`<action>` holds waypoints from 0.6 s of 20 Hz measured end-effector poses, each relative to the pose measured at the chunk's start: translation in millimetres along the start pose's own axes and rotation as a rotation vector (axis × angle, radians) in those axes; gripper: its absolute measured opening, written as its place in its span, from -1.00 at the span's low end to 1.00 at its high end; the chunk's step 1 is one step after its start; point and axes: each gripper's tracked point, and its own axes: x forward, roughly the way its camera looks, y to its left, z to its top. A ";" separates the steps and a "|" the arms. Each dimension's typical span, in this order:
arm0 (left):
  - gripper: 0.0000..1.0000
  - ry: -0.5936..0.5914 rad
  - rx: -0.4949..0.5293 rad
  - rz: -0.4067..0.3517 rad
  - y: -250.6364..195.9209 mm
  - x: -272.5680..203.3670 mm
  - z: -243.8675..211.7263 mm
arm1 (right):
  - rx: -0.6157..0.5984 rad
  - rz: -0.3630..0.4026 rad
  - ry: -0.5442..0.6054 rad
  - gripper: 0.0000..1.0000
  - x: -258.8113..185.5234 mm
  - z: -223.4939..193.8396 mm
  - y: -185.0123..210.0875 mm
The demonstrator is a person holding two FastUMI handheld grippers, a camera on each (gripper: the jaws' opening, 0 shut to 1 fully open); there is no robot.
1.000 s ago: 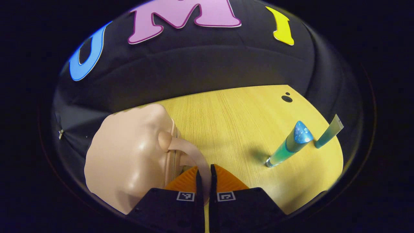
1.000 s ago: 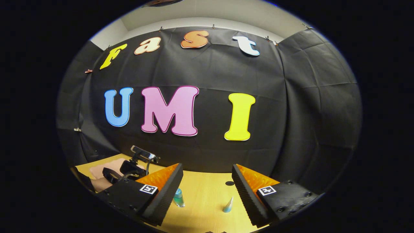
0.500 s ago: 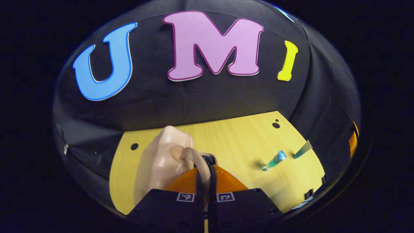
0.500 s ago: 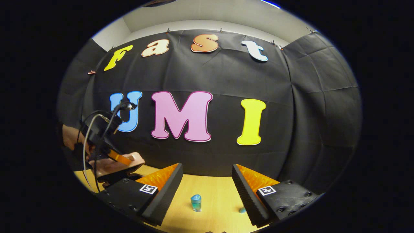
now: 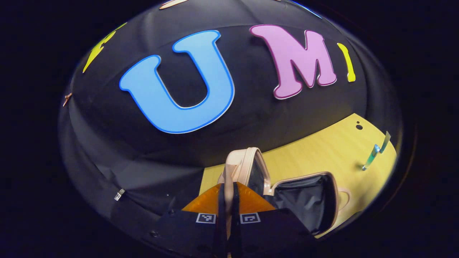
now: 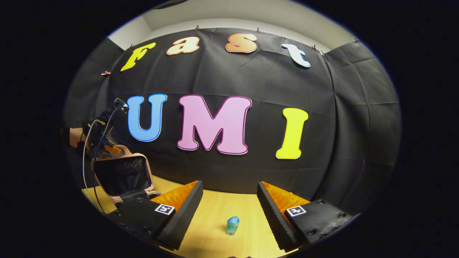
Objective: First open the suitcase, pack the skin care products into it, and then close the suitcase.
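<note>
Left gripper (image 5: 228, 190): jaws closed on the raised lid (image 5: 241, 168) of the open suitcase (image 5: 304, 200), far left on the surface (image 5: 322, 150). Right gripper (image 6: 229, 204): jaws open above a blue-green bottle (image 6: 232, 225).

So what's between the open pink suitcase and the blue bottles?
Just bare table. In the left gripper view, the yellow wood between the suitcase and the two bottles holds nothing else.

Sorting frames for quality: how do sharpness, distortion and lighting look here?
Left gripper view: sharp, strong fisheye bending of the table; suitcase lining dark. Right gripper view: sharp, evenly lit; blue bottle casts little shadow.
</note>
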 end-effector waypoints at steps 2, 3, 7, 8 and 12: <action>-0.80 0.022 -0.021 0.055 42.8 31.4 -30.0 | -0.031 -0.016 0.005 0.93 2.4 -2.3 1.3; -0.80 0.026 -0.044 0.072 57.9 51.2 -47.3 | -0.043 -0.023 0.012 0.93 2.6 -5.6 3.1; -0.81 0.154 -0.253 0.035 87.7 120.4 -162.7 | -0.054 -0.045 0.047 0.92 5.0 -21.4 10.1; -0.81 0.174 -0.334 0.017 84.1 130.6 -188.0 | -0.064 -0.049 0.051 0.93 6.0 -24.6 12.0; -0.80 0.262 -0.475 -0.026 69.4 155.9 -244.4 | -0.115 -0.051 0.071 0.93 9.8 -39.2 17.4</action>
